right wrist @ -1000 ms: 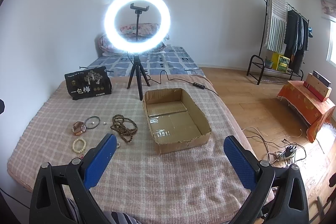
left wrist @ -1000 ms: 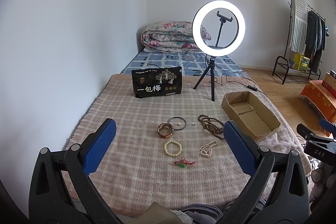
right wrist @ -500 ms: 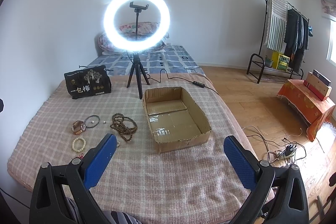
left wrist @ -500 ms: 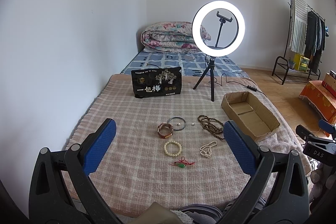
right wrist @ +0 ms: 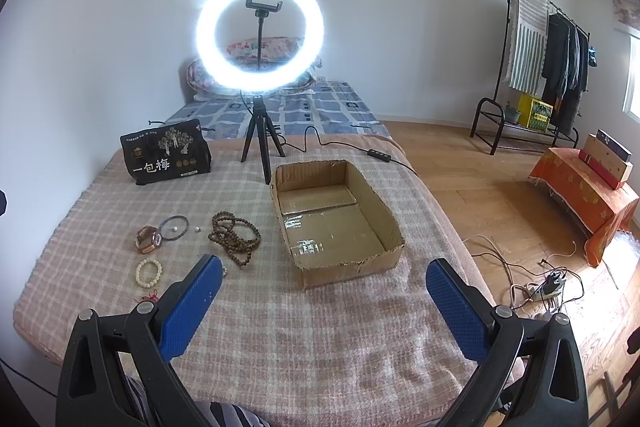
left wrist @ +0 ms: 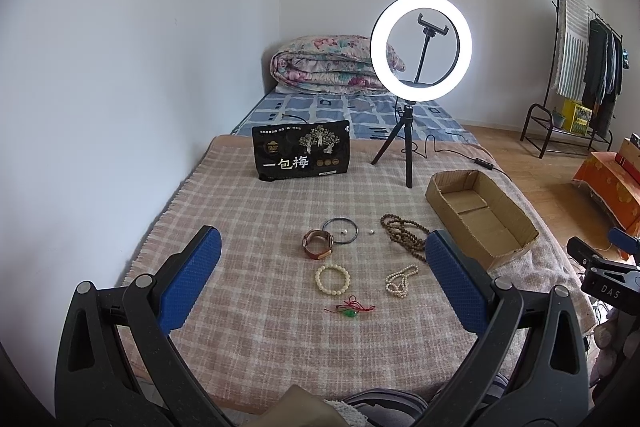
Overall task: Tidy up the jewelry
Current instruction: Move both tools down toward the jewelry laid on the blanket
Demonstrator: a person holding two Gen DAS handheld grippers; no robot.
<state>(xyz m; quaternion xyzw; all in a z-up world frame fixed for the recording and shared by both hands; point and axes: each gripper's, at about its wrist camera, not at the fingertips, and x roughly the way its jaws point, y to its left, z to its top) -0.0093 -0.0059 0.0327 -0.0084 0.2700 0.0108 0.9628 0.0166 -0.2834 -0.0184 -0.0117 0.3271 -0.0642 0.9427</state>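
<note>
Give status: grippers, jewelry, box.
Left gripper open, empty. Right gripper open, empty. Jewelry, including brown bead necklace, loose on blanket; cardboard box empty. Nothing blocking.

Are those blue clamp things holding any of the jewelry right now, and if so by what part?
Nothing is held. The left gripper and right gripper are both open and empty; the brown bead necklace lies loose on the blanket.

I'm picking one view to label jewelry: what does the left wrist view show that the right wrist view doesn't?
Only the left wrist view shows the red-corded green pendant and the small pale bead strand whole. Only the right wrist view shows the floor cables. Both share the cardboard box, brown bead necklace, cream bracelet and ring light.
</note>
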